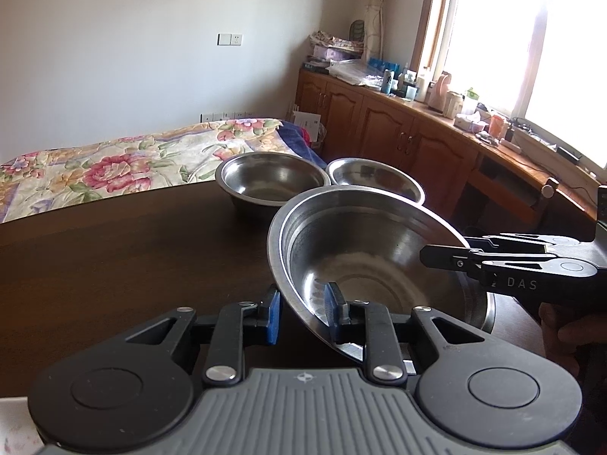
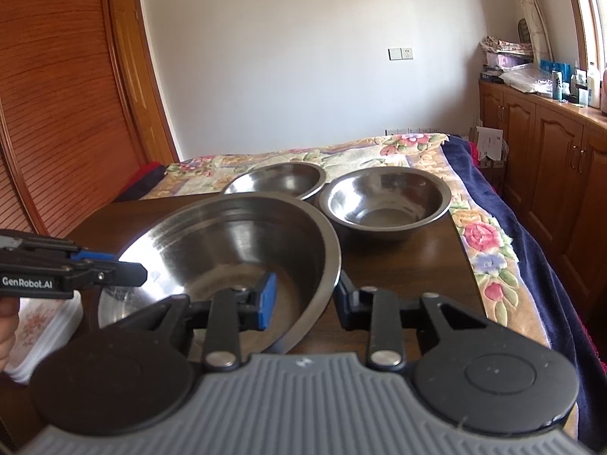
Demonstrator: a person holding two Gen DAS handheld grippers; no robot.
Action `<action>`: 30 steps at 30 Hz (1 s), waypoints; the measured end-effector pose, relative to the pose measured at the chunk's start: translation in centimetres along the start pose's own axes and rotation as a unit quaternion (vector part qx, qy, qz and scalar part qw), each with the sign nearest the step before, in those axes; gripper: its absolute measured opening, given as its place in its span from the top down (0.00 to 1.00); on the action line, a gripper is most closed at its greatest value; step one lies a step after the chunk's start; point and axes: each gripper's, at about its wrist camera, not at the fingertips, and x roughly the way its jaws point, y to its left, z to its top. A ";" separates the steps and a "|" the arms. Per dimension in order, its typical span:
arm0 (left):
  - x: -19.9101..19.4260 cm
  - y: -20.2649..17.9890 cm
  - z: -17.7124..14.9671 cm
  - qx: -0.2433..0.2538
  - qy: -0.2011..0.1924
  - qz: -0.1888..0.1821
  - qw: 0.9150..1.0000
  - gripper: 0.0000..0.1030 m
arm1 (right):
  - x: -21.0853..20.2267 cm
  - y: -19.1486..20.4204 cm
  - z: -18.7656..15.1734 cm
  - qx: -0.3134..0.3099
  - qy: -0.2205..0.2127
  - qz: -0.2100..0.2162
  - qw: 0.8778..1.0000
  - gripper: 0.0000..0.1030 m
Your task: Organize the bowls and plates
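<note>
A large steel bowl [image 1: 371, 265] [image 2: 227, 250] sits tilted at the near side of the dark wooden table [image 1: 114, 258]. My left gripper [image 1: 303, 313] is shut on its near-left rim, one blue pad inside and one outside. My right gripper [image 2: 303, 295] grips the opposite rim the same way and shows from the side in the left wrist view [image 1: 428, 256]. Beyond stand two smaller steel bowls [image 1: 271, 180] [image 1: 373, 178], side by side near the far table edge. A stack of white flowered plates [image 2: 41, 326] lies at the table's left, under the left gripper [image 2: 132, 273].
A bed with a floral cover [image 1: 114, 167] lies just past the table. Wooden cabinets [image 1: 398, 132] with cluttered tops run along the window wall on the right. A slatted wooden door [image 2: 57, 113] stands to the left. A hand shows at the right edge [image 1: 569, 326].
</note>
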 end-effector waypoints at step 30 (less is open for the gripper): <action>-5.7 1.0 -4.8 -0.022 -0.010 0.001 1.000 0.75 | -2.4 5.2 -2.8 -0.015 0.010 0.016 1.000 0.66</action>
